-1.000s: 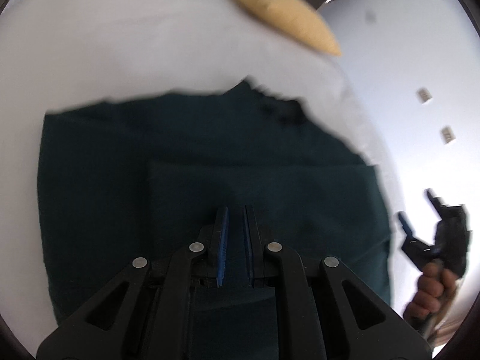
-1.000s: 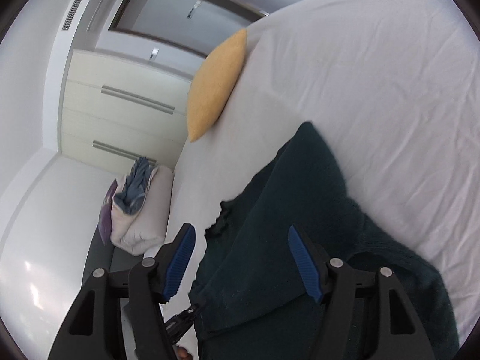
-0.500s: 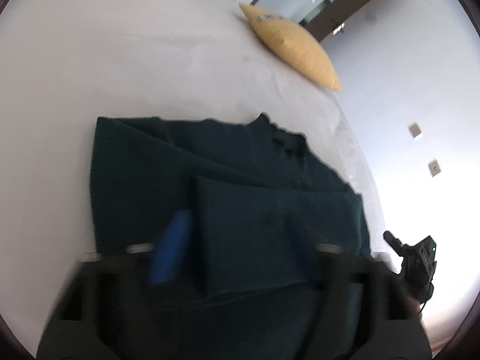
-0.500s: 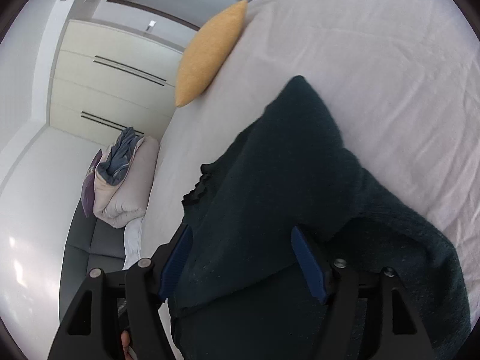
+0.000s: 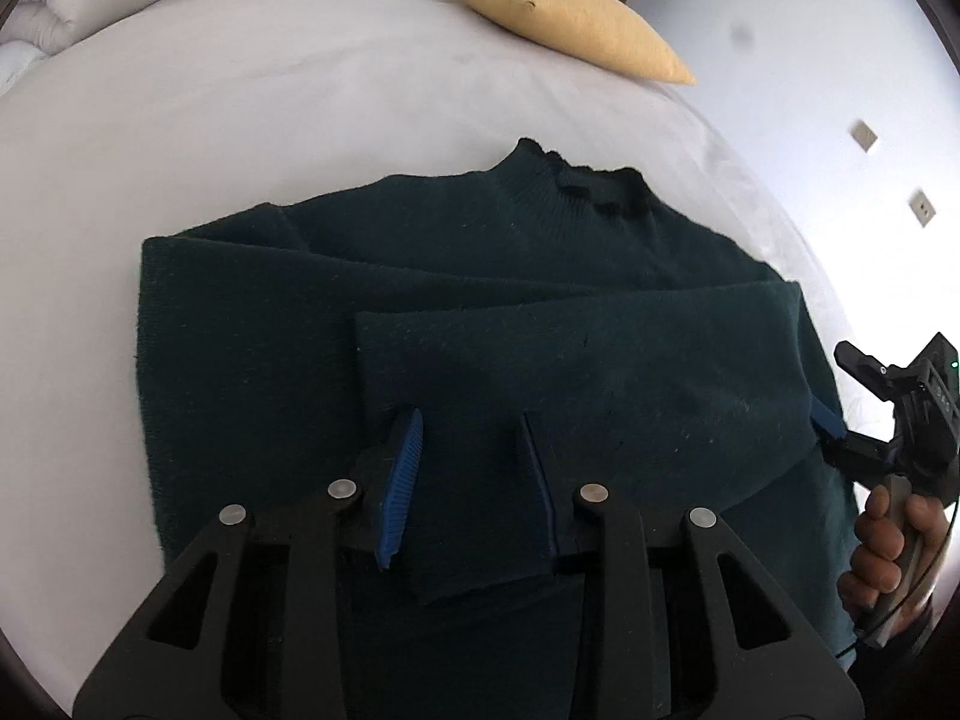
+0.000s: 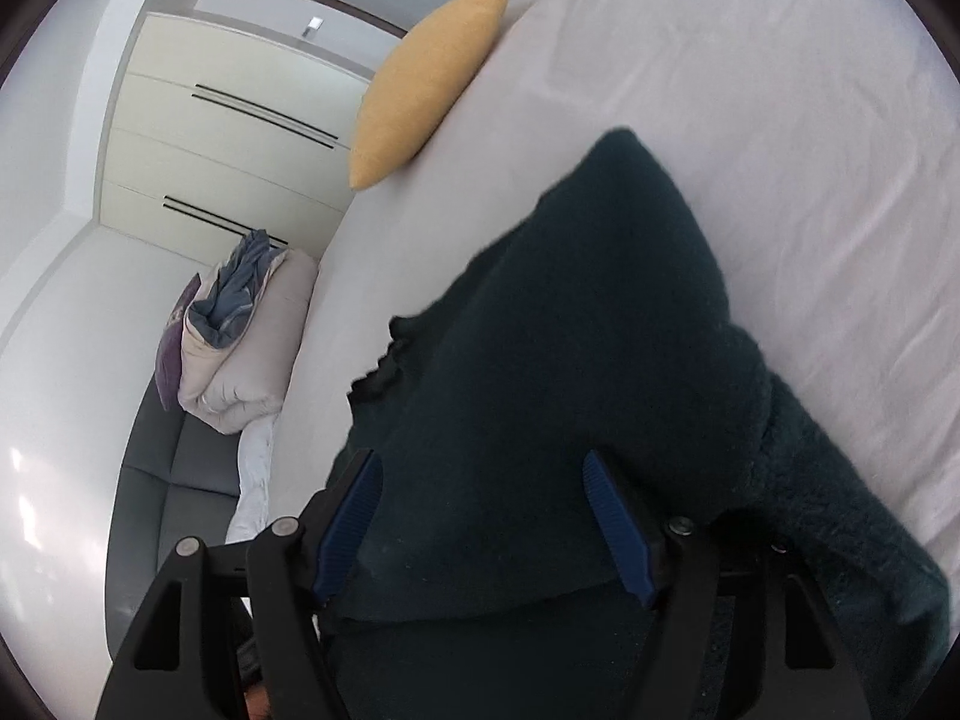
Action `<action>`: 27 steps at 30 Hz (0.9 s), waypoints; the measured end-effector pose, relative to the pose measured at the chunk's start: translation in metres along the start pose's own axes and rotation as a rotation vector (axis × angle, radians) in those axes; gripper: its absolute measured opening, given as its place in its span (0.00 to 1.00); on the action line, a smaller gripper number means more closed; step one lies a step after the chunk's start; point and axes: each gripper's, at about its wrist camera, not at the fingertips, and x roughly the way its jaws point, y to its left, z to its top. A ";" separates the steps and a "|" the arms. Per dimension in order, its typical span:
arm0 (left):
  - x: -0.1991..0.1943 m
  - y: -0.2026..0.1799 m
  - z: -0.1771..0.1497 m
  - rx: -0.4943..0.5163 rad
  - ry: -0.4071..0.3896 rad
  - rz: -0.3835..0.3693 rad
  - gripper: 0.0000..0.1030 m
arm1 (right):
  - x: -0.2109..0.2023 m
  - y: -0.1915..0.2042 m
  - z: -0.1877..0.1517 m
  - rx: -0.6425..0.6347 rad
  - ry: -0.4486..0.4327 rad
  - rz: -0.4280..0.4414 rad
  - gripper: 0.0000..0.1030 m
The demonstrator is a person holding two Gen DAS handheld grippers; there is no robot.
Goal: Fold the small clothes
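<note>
A dark green knit sweater (image 5: 492,300) lies on the white bed (image 5: 240,108), collar at the far side, with a sleeve (image 5: 600,372) folded across its body. My left gripper (image 5: 474,468) is open and empty, low over the sleeve's cuff end. My right gripper (image 6: 486,516) is open and empty over the sweater (image 6: 570,372) at its side edge. The right gripper also shows in the left wrist view (image 5: 840,402), held in a hand at the sweater's right edge.
A yellow pillow (image 5: 564,18) lies at the bed's far edge, also seen in the right wrist view (image 6: 426,78). A grey sofa (image 6: 180,468) with piled bedding and clothes (image 6: 234,330) stands beside the bed. White wardrobe (image 6: 222,138) behind.
My left gripper was shut over the sleeve a second ago and has opened and drawn back. The right gripper stayed open and shifted a little over the sweater's side.
</note>
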 end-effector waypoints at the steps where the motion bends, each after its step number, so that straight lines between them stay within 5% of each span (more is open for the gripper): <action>1: -0.002 0.000 -0.001 0.011 0.004 0.019 0.30 | 0.002 0.005 -0.005 -0.030 -0.006 -0.016 0.77; 6: -0.003 0.007 -0.013 0.004 -0.007 0.105 0.32 | 0.009 0.027 -0.022 -0.156 0.002 -0.067 0.93; 10: -0.006 0.020 -0.015 -0.042 0.010 0.083 0.35 | 0.004 0.026 -0.019 -0.126 0.008 -0.037 0.94; 15: -0.031 0.021 -0.018 -0.082 -0.028 0.067 0.34 | -0.080 0.003 -0.007 0.071 -0.157 0.118 0.86; 19: -0.069 0.015 -0.032 -0.069 -0.080 0.047 0.34 | -0.145 -0.016 -0.004 0.107 -0.266 0.103 0.86; 23: -0.120 0.012 -0.058 -0.090 -0.139 -0.020 0.36 | -0.168 -0.027 -0.011 0.121 -0.247 0.075 0.86; 27: -0.165 0.000 -0.097 -0.055 -0.178 -0.053 0.48 | -0.177 -0.024 -0.040 0.073 -0.175 0.048 0.86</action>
